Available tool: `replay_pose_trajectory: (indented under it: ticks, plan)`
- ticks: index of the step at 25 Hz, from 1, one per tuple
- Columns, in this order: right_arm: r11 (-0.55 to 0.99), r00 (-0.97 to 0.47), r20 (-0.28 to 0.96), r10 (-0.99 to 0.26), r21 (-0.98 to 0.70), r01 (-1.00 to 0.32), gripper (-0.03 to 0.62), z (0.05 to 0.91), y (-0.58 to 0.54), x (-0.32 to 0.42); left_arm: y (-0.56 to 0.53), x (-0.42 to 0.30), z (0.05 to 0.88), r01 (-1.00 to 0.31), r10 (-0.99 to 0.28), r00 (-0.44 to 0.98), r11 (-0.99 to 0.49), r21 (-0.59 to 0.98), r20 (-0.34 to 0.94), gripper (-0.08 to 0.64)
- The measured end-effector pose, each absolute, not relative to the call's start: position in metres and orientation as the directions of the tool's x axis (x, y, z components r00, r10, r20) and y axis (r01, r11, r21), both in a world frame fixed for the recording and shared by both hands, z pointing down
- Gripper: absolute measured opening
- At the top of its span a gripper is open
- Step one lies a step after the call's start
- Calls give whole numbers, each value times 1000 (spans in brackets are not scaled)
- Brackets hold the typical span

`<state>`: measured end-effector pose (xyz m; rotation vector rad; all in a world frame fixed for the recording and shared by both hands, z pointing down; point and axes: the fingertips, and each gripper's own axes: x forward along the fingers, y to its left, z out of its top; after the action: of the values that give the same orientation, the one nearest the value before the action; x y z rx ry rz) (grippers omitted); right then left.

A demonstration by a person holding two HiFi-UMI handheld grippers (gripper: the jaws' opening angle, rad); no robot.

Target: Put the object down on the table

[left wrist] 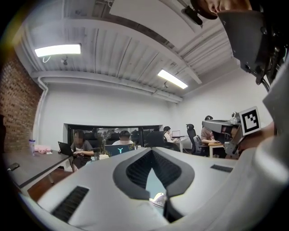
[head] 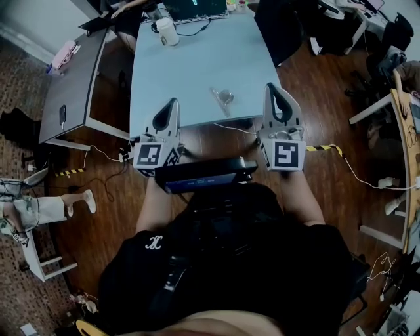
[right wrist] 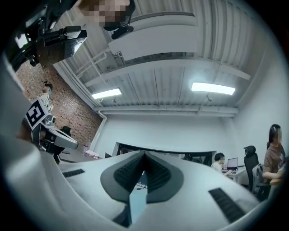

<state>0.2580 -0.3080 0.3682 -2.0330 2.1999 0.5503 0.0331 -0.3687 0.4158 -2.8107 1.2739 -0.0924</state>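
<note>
A small clear object (head: 224, 97) lies on the light blue table (head: 197, 65), near its front edge and between my two grippers. My left gripper (head: 173, 103) hovers over the table's front left part, jaws together with nothing held. In the left gripper view its jaws (left wrist: 151, 150) meet at the tips, and the clear object (left wrist: 158, 199) shows through the gap below them. My right gripper (head: 270, 87) is at the table's front right, to the right of the object and apart from it. Its jaws (right wrist: 144, 154) are shut and empty.
A white jug (head: 167, 31) and a laptop (head: 197, 10) stand at the table's far end. A grey table (head: 72, 85) with a pink item (head: 63, 54) is at the left. People sit at desks around the room. Cables run across the wooden floor.
</note>
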Motion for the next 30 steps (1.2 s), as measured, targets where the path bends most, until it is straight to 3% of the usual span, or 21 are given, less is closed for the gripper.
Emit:
replay_pose_trajectory:
  ticks: [16, 30]
  plan:
    - [13, -45, -283, -958, 114, -993, -23, 386, -103, 114, -182, -90, 426, -693, -696, 716, -718, -70, 50, -8]
    - [33, -52, -215, -975, 91, -995, -25, 379, -15, 123, -80, -109, 414, -737, -740, 673, -672, -63, 19, -8]
